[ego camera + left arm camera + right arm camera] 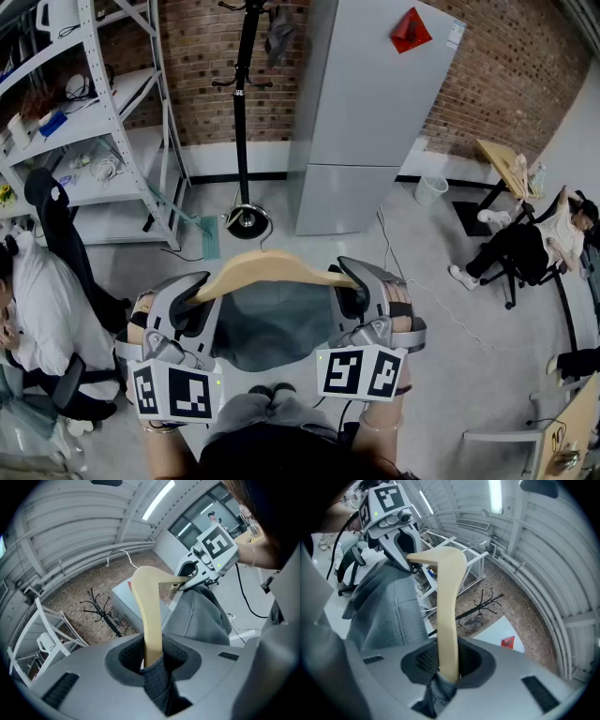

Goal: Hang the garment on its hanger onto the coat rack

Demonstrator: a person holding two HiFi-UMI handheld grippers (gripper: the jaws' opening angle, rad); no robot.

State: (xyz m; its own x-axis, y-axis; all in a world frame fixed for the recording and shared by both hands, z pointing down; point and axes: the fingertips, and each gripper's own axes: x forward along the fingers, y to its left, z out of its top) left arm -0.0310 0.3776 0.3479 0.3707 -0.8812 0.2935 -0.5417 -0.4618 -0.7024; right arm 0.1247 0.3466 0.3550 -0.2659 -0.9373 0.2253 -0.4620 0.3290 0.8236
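A pale wooden hanger with a thin metal hook is held level in front of me, a grey garment draped on it. My left gripper is shut on the hanger's left end, fabric pinched with it. My right gripper is shut on the right end the same way. The black coat rack stands a few steps ahead against the brick wall, with a grey cloth on one top arm. The coat rack is also in the left gripper view, and the coat rack in the right.
A tall grey cabinet stands right of the rack, white shelving to its left. A person sits at the far left, another at the right. A white bin and cables lie on the floor.
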